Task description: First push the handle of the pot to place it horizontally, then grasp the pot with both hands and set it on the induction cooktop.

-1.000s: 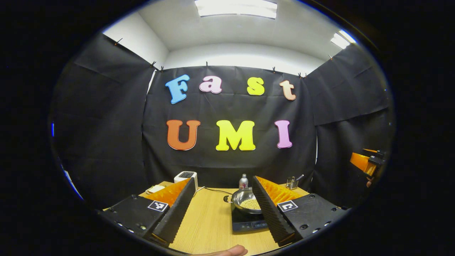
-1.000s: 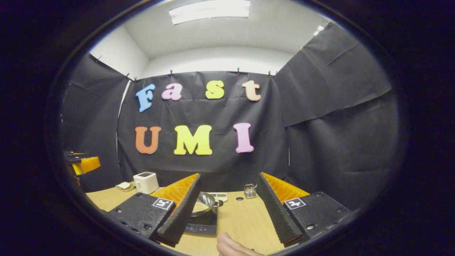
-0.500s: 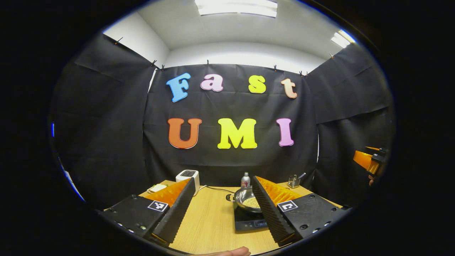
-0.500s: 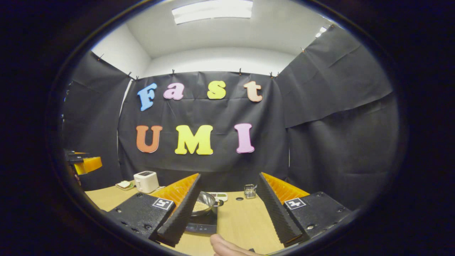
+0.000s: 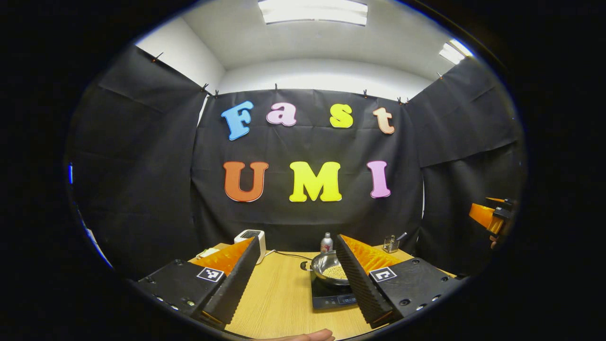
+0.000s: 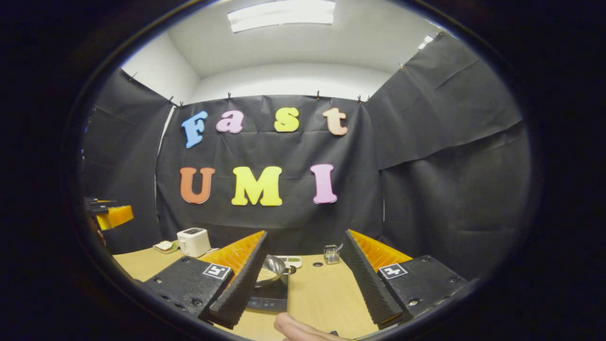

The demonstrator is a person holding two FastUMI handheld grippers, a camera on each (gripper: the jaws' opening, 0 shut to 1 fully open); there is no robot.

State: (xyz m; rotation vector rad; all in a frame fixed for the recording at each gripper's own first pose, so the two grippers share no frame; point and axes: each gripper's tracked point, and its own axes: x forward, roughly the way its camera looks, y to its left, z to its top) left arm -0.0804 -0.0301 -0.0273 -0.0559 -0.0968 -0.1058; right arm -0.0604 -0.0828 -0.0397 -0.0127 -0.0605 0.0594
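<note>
A steel pot (image 5: 331, 271) holding pale grains sits on the black induction cooktop (image 5: 331, 299) on the wooden table (image 5: 279, 293). A short handle sticks out on the pot's left. In the left gripper view, my left gripper (image 5: 297, 239) is open and held above the table's near edge, well short of the pot, with its right finger covering part of the pot. In the right gripper view, my right gripper (image 6: 304, 234) is also open. There the pot (image 6: 273, 272) and cooktop (image 6: 270, 300) lie low left, partly behind its left finger. Each gripper shows at the other view's edge (image 5: 490, 215) (image 6: 110, 215).
At the back of the table stand a white toaster (image 5: 250, 236), a small bottle (image 5: 325, 242) and a glass jar (image 5: 390, 243) with a spoon. A small plate (image 6: 164, 246) lies beside the toaster. A cable (image 5: 289, 255) runs to the cooktop. A fingertip (image 6: 293, 327) pokes in at the bottom.
Both views wobble slightly up and down. The grippers stay open and the pot rests unmoved on the cooktop.
</note>
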